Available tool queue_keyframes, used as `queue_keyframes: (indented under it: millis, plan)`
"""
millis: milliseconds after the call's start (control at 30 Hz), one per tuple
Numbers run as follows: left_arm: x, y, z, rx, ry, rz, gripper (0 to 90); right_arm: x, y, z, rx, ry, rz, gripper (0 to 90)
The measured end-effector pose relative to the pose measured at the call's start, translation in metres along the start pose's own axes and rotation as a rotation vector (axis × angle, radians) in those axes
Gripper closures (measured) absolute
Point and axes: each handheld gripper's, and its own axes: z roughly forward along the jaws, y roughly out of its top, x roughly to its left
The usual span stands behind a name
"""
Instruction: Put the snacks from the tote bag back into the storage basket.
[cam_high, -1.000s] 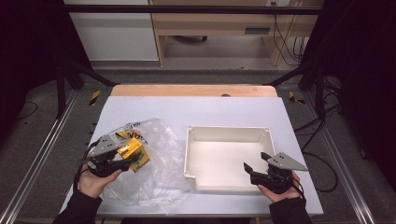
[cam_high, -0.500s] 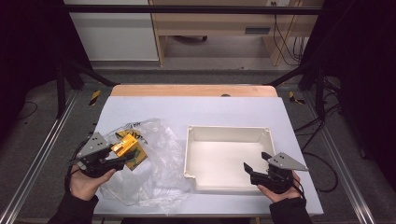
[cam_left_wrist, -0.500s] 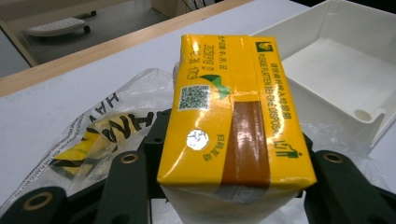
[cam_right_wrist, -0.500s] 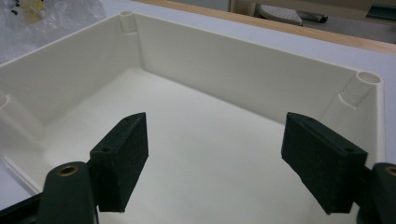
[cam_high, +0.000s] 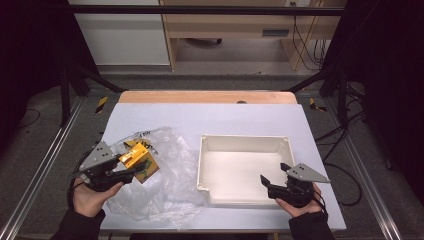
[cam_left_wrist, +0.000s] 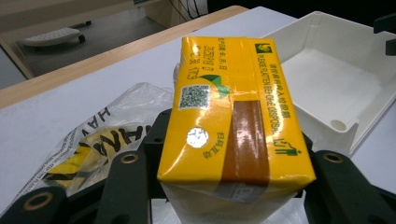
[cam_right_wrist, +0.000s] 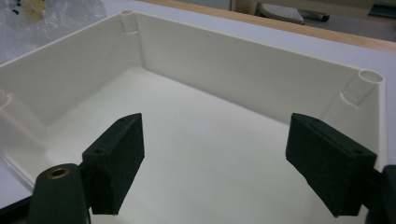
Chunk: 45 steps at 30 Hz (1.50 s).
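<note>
Left gripper (cam_high: 131, 171) clamps the yellow carton (cam_left_wrist: 229, 112) above the plastic bag (cam_high: 165, 190), left of the white bin (cam_high: 207, 170), while right gripper (cam_right_wrist: 215, 163) (jaws just opening, empty) hovers over it; glossy carton could slip in transfer.

Wooden strip (cam_high: 207, 96) along table's far edge
</note>
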Motion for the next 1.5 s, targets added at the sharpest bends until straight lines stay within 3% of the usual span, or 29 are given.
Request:
queue_keyframes:
  millis: [333, 667, 900, 1500]
  plan:
    - [-0.008, 0.011, -0.005, -0.029, -0.034, 0.003, 50.5, 0.0, 0.0, 0.0, -0.001, 0.008, 0.006, 18.0]
    - [-0.019, 0.028, -0.004, -0.055, -0.072, 0.039, 50.5, 0.0, 0.001, 0.001, 0.002, 0.009, 0.003, 15.7]
    - [-0.029, 0.046, 0.008, -0.056, -0.106, 0.077, 50.5, 0.001, 0.002, 0.0, 0.0, 0.009, -0.004, 15.1]
    - [-0.052, 0.071, 0.043, -0.07, -0.204, 0.127, 50.5, 0.001, 0.002, 0.0, -0.003, 0.012, -0.004, 14.9]
